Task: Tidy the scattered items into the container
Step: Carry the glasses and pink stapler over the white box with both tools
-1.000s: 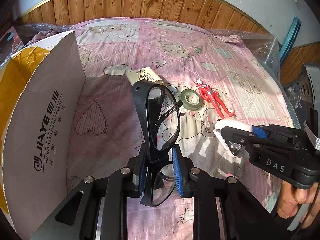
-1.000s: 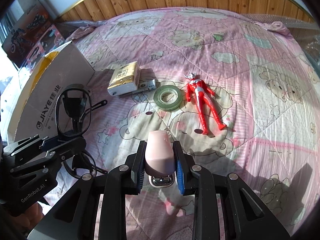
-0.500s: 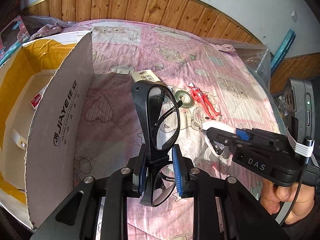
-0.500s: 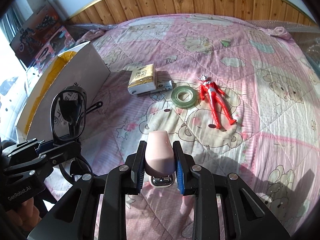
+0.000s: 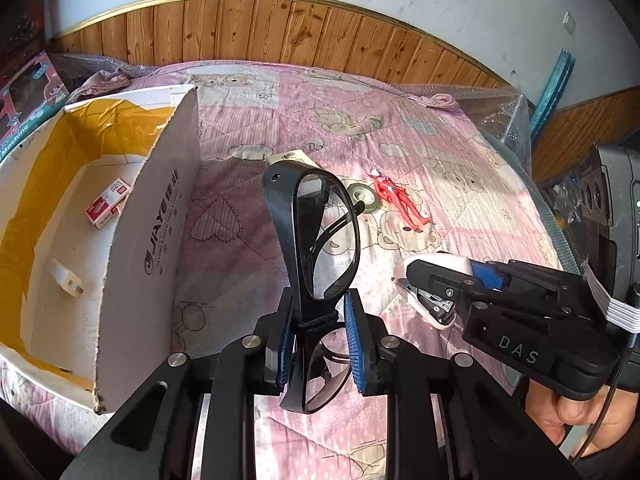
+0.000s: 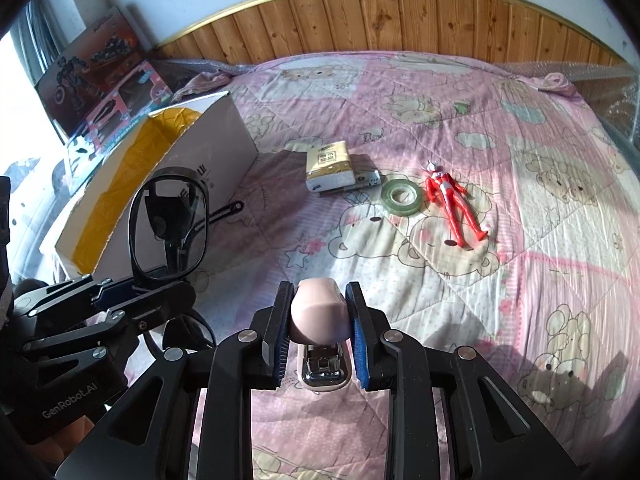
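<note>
**Both tongs loaded above the quilt**

The left gripper point(image 5: 316, 336) is clenched on a pair of black-framed glasses point(image 5: 324, 240), blue pads pressing the bridge, one lens standing upright above the fingers and the other hanging below them. The right gripper point(image 6: 318, 336) grips a pink stapler point(image 6: 318, 314) between its pads, the stapler's metal nose poking out underneath.

Off to the left of the left tongs, the cardboard box point(image 5: 152, 240) sits open on the pink quilt point(image 5: 440, 148), its near wall tall and printed. Inside it lie a small red-and-white carton point(image 5: 107, 210) and a white plug-like piece point(image 5: 66, 280).

Ahead of the right tongs, well apart from them, the scattered things wait on the quilt: a yellow tissue pack point(image 6: 330, 166) lying over a flat white box point(image 6: 366, 180), a green tape roll point(image 6: 400, 196) just right of that, and a red toy figure point(image 6: 454, 204) beside the roll. A hand point(image 5: 568, 420) holds the right tool's handle at the lower right of the left view.
</note>
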Demonstrator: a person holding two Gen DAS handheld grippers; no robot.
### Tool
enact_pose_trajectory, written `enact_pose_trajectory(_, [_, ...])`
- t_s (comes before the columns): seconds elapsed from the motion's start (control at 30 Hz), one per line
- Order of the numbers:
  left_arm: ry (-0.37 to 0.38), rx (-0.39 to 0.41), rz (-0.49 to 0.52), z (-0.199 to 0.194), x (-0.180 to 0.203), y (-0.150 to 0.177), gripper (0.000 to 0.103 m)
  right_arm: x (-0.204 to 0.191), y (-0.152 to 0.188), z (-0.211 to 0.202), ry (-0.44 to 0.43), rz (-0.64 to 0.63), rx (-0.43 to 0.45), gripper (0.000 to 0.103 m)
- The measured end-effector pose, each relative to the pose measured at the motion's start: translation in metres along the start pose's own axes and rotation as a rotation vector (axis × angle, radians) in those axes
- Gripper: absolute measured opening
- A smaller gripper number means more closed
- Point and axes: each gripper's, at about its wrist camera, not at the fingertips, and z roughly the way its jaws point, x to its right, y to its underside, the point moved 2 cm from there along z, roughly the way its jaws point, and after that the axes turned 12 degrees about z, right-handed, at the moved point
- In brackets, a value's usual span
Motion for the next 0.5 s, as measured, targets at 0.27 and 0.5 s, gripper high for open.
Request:
enact_pose_trajectory(0.27, [-0.034,0.042,-0.004,-0.021,-0.014,0.006,0.024,-0.033,0.009,-0.010,-0.006,-0.050,0.003,0.027])
enact_pose_trajectory(0.5, [-0.021,0.066,-0.025,-0.033,-0.025,0.009,0.024,-0.058,0.014,-0.017,-0.019,-0.072,0.007,0.027])
